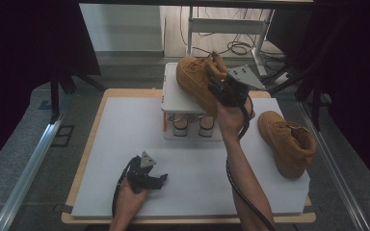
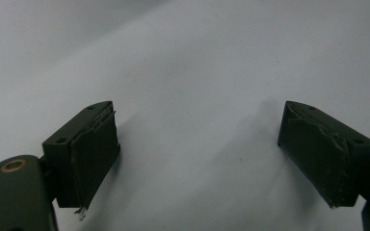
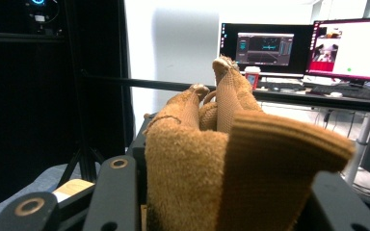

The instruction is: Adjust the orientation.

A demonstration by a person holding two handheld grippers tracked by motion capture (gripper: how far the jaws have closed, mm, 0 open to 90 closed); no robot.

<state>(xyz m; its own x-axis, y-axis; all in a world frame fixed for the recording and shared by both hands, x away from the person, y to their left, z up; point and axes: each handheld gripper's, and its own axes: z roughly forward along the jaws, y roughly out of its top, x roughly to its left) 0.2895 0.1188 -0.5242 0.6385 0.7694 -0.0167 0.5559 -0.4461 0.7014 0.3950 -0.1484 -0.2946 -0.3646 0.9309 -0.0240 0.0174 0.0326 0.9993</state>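
A tan suede boot (image 1: pixel 195 79) is held in the air above the white shoe rack (image 1: pixel 176 98) at the back of the table, toe pointing left. My right gripper (image 1: pixel 220 85) is shut on the boot's ankle collar; in the right gripper view the collar (image 3: pixel 231 178) bulges up between the two black jaws. A second matching boot (image 1: pixel 289 142) stands on the white mat at the right. My left gripper (image 1: pixel 161 179) lies low on the mat near the front left, open, with bare mat (image 2: pixel 197 134) between its fingers.
The white mat (image 1: pixel 125 144) covers a wooden table with edges close on all sides. The rack has a lower shelf holding two small items (image 1: pixel 192 126). Monitors on a desk (image 3: pixel 308 48) and a dark stand (image 3: pixel 84 96) appear beyond in the right gripper view.
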